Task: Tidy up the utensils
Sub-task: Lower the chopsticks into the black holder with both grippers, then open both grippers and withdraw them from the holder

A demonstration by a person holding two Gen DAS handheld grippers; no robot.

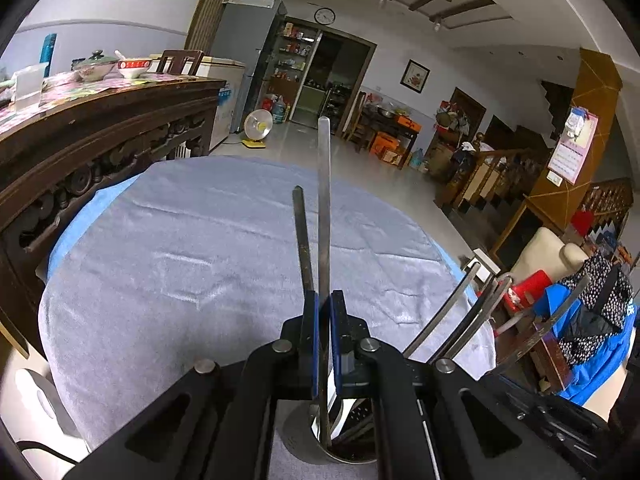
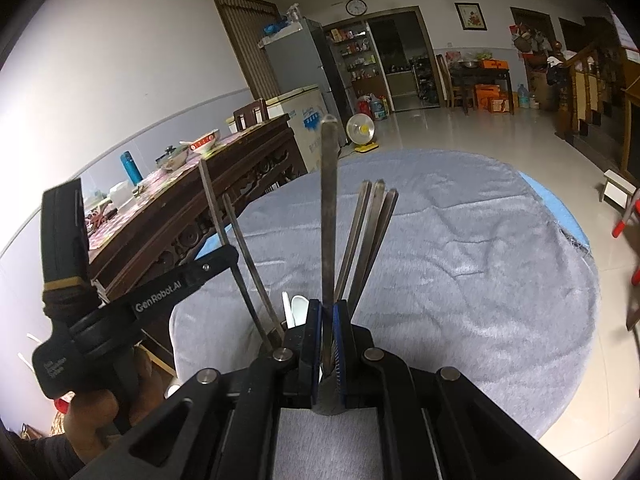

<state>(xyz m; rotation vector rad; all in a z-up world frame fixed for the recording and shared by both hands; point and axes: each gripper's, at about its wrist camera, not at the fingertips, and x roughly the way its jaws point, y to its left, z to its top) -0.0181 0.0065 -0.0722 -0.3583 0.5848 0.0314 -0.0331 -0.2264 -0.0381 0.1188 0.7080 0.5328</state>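
In the left wrist view my left gripper (image 1: 324,300) is shut on a long steel utensil handle (image 1: 324,200) that stands upright out of a round metal holder (image 1: 320,444) below the jaws. A darker handle (image 1: 302,240) leans beside it. Several more steel handles (image 1: 456,320) fan out at the right. In the right wrist view my right gripper (image 2: 329,312) is shut on another upright steel utensil (image 2: 329,216). Several handles (image 2: 368,236) stand just right of it and two thin ones (image 2: 244,256) lean left. The left gripper's body (image 2: 160,300) shows at the left, held by a hand.
A round table with a grey cloth (image 1: 208,248) lies under both grippers. A dark carved wooden sideboard (image 1: 100,132) with bowls stands close on the left. A chair with clothes (image 1: 580,312) is at the right. Tiled floor lies beyond.
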